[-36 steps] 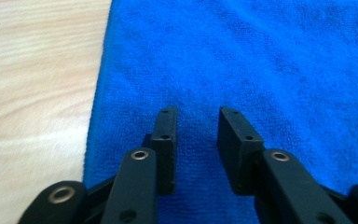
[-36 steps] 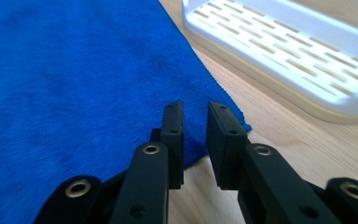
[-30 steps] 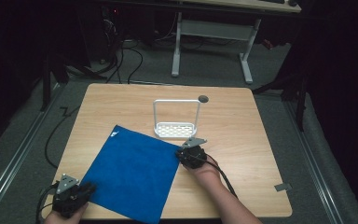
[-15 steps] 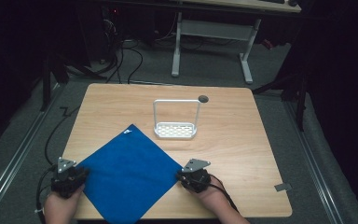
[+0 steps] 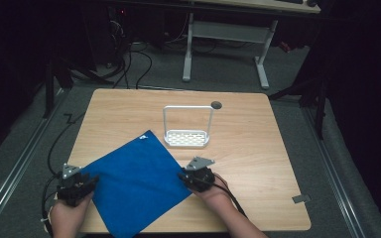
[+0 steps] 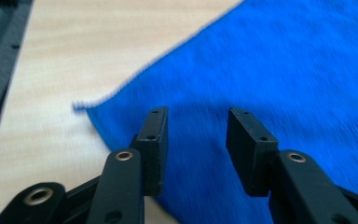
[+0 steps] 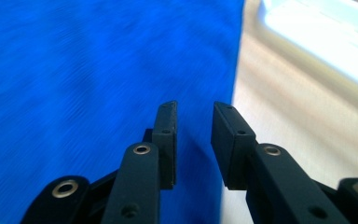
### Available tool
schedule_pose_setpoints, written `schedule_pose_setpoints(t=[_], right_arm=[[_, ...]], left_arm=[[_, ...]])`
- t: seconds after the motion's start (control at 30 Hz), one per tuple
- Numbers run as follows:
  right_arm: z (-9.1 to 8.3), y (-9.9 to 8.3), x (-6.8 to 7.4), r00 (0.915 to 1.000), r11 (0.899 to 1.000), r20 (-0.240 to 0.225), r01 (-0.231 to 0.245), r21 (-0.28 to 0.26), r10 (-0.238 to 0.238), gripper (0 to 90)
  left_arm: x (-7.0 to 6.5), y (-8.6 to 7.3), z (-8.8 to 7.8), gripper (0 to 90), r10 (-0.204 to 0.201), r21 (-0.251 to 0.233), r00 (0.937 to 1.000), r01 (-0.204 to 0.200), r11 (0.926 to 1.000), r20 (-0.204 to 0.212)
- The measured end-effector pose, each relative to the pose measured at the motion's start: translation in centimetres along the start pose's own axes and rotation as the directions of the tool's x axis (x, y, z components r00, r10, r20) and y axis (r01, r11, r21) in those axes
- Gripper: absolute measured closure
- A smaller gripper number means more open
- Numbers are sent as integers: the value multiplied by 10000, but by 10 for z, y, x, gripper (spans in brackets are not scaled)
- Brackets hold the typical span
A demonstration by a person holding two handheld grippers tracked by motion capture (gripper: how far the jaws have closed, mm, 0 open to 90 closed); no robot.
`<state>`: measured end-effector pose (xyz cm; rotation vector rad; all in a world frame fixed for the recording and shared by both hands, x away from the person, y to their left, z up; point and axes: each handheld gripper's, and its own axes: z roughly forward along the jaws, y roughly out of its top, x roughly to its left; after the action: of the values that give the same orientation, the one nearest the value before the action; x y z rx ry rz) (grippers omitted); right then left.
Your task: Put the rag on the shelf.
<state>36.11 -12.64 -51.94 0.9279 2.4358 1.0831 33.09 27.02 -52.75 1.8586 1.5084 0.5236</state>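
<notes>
High view showed your two hands at the near edge of the counter [image 5: 258, 148], each holding a gripper at one corner of the blue cloth [image 5: 136, 186]. Your left gripper [image 5: 74, 184] sat at the cloth's left corner, close to the counter's near-left edge, and your right gripper [image 5: 197, 177] sat at the cloth's right corner, nearer the middle of the counter. The cloth lay flat between them, turned like a diamond, with its near corner reaching the counter's front edge and its far corner pointing away from you.

Left gripper view showed your jaws parted with a clear gap, nothing pinched between them. The blue cloth [image 6: 270, 70] lay under and ahead of the jaws, its corner tip just left of the left jaw, with bare wood beyond that edge. The picture was blurred.

Right gripper view showed your jaws a little apart, a narrow gap, holding nothing. They hung over the cloth's [image 7: 98, 70] right edge, which ran just beneath the right jaw, with bare counter to its right.

Farther off, a white rack [image 5: 187, 134] with a perforated base and a tall loop handle stood just beyond the cloth's far corner, near but not touching. Behind it a dark round hole [image 5: 216, 105] sat in the counter. Cables [image 5: 139, 59] lay on the floor past the far edge.
</notes>
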Motion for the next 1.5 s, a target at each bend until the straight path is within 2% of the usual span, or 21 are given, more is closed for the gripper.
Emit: schedule_pose_setpoints(t=[0.07,0.13,0.17,0.2,0.23,0.3,0.47,0.57,0.67,0.8,0.9,1.0,1.07,1.2,1.27,1.3,1.4,1.5], right_arm=[[16,12,-9,9997,9997,106,-229,92,228,721],[27,19,-15,9994,9993,216,-265,281,259,728],[27,19,-15,9994,9993,216,-265,281,259,728],[30,21,-16,9993,9990,247,-280,356,272,731],[33,20,-16,9993,9977,354,-173,648,150,731],[30,14,-15,9992,9979,356,-228,604,206,738],[10,-6,-6,9994,9993,296,-167,327,157,755],[-8,-20,-4,9996,9990,190,-199,395,192,755],[-27,-36,0,9988,9981,308,-396,473,382,755],[-51,-55,4,9977,9972,551,-429,619,395,754],[-65,-66,5,9949,9952,776,-701,684,648,749],[-77,-75,5,9917,9927,925,-958,729,889,737],[-85,-79,2,9886,9912,996,-1193,575,1132,733],[-91,-79,-7,9832,9892,1126,-1460,101,1440,726],[-87,-75,-13,9804,9871,1161,-1598,-41,1592,728],[-82,-71,-17,9787,9859,1195,-1673,-72,1669,728],[-63,-60,-24,9810,9871,1111,-1603,19,1591,728],[-45,-49,-26,9847,9898,1037,-1419,113,1400,731]], left_arm=[[1,-5,-2,586,44,5,9999,-45,10000,99],[0,-6,-3,586,96,-6,9998,-96,10000,156],[0,-6,-3,583,96,-6,9998,-96,10000,156],[-1,-7,-3,583,348,-55,9993,-348,9994,158],[-1,-7,-3,580,465,-28,9988,-464,9989,140],[-2,-7,-3,580,589,8,9981,-589,9983,166],[-5,-8,-5,587,704,85,9961,-709,9974,535],[-13,-8,-3,591,1038,57,9903,-1048,9945,928],[-26,-4,2,594,1332,97,9837,-1354,9907,1208],[-47,4,12,596,1833,101,9718,-1868,9823,1484],[-62,13,24,596,2029,74,9644,-2071,9783,1695],[-76,22,35,596,2500,62,9533,-2547,9670,1692],[-82,26,40,596,2657,13,9478,-2702,9628,1762],[-84,29,42,603,2655,11,9490,-2696,9630,1701],[-80,28,40,602,2440,-47,9541,-2470,9690,1738],[-78,27,37,600,2336,-72,9566,-2360,9717,1743],[-71,24,30,603,1889,-179,9625,-1891,9818,1950],[-69,19,28,623,1712,-110,9605,-1730,9849,2193]])
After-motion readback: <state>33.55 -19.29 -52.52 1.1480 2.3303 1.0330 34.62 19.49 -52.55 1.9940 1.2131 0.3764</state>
